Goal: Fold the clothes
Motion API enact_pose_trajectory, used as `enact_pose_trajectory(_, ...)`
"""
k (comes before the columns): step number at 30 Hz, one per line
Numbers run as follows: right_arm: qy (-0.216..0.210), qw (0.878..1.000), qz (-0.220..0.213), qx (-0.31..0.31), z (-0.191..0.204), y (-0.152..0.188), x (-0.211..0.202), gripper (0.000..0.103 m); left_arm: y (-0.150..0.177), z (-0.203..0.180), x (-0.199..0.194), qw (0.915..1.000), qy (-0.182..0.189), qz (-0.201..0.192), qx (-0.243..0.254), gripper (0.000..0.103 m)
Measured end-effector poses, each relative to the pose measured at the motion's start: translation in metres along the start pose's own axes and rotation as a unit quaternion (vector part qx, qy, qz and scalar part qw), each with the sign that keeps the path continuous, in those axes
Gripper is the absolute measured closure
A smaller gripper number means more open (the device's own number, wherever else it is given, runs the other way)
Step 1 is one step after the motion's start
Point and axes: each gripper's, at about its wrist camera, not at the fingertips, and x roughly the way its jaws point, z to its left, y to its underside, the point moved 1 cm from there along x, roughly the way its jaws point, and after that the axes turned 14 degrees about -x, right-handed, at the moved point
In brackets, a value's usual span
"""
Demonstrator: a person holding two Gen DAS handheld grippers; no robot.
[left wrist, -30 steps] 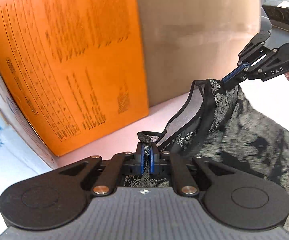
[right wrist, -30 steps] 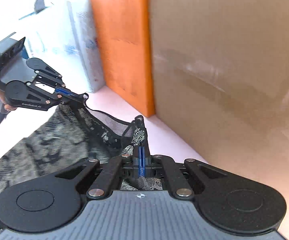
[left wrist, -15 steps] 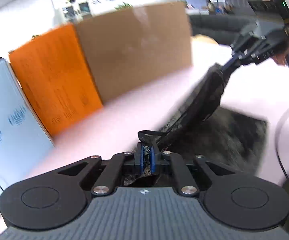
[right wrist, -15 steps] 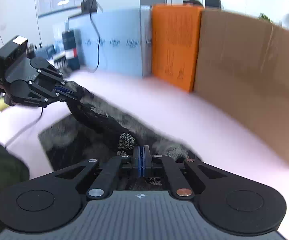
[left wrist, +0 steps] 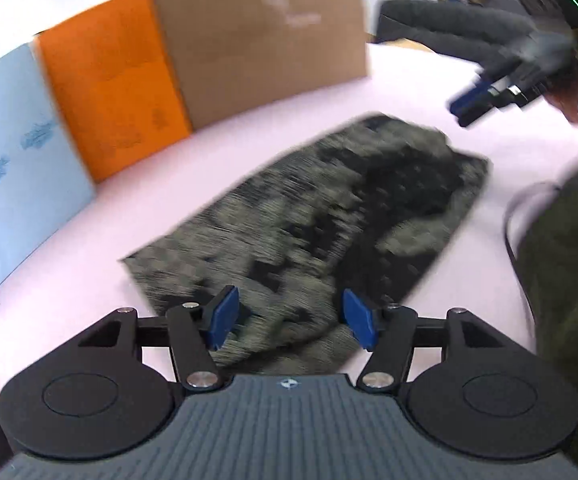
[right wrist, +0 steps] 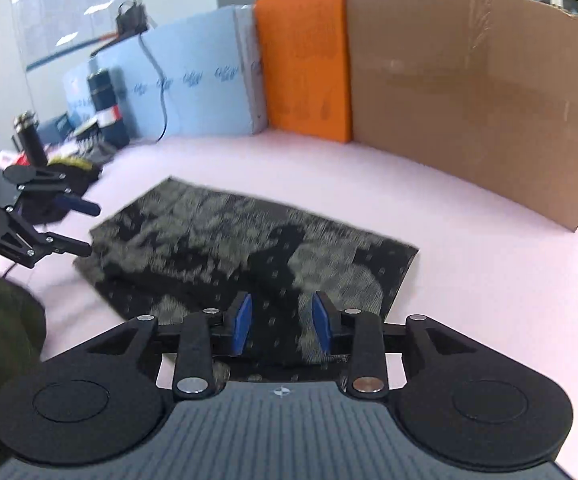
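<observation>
Pink worktop (right wrist: pixel 429 208) runs back to a row of upright boards along its far edge: a plain brown cardboard panel (right wrist: pixel 469 92), an orange panel (right wrist: pixel 305 64) with dark print too blurred for us to read, and a pale blue foam board (right wrist: pixel 193 84) carrying a repeated blue logo we cannot make out. At the worktop's far left corner we see a dark bottle (right wrist: pixel 33 140), a black cylinder with a red band (right wrist: pixel 103 108) and other clutter; no label there is legible, and we cannot tell what the vessels hold.

We find the dark patterned garment (right wrist: pixel 225 236) lying flat, folded into a rough rectangle, near the front edge of the worktop, well apart from the boards. Bare pink surface lies open on all its sides, widest toward the cardboard.

Our left gripper (left wrist: pixel 289 318) hangs over the garment's near left end, its blue pads (left wrist: pixel 221 316) spreading apart, cloth below them but nothing pinched. Our right gripper (right wrist: pixel 283 320) sits over the near right end, pads (right wrist: pixel 243 320) likewise parting, not gripping the cloth. A dark green sleeve (left wrist: pixel 569 280) shows at the front edge.
</observation>
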Motion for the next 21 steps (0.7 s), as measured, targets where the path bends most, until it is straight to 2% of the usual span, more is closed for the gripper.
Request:
enact_pose_trajectory(1,0.009,1.000,-0.006,0.006,-0.002,-0.003,0.004,0.068,-0.006,0.006,-0.001,0.9995,-0.006,-0.007,-0.029,0.043)
enact_pose_trajectory(3,0.028,0.999,-0.011,0.017,-0.002,-0.008,0.016,0.065,-0.021,0.016,0.009,0.9948,-0.045,-0.007,-0.091,0.031)
enact_pose_trajectory(4,0.035,0.999,-0.009,0.022,-0.002,-0.011,0.025,0.061,-0.028,0.019,0.018,0.9908,-0.072,0.001,-0.114,0.029)
enact_pose_trajectory(7,0.044,0.998,0.004,0.037,0.002,-0.012,0.055,0.059,-0.041,0.027,0.051,0.9737,-0.142,0.046,-0.172,0.026)
enact_pose_trajectory(11,0.040,0.998,0.017,0.054,0.008,-0.008,0.078,0.059,-0.037,0.034,0.080,0.9492,-0.172,0.110,-0.239,0.026)
enact_pose_trajectory(15,0.034,0.997,0.034,0.067,0.008,0.005,0.085,0.056,-0.029,0.029,0.089,0.9444,-0.184,0.130,-0.240,0.024)
enact_pose_trajectory(17,0.031,0.996,0.051,0.073,0.005,0.012,0.085,0.054,-0.026,0.028,0.089,0.9423,-0.185,0.127,-0.248,0.021)
enact_pose_trajectory(21,0.025,0.996,0.053,0.072,0.000,0.015,0.074,0.050,-0.024,0.025,0.085,0.9410,-0.188,0.124,-0.252,0.020)
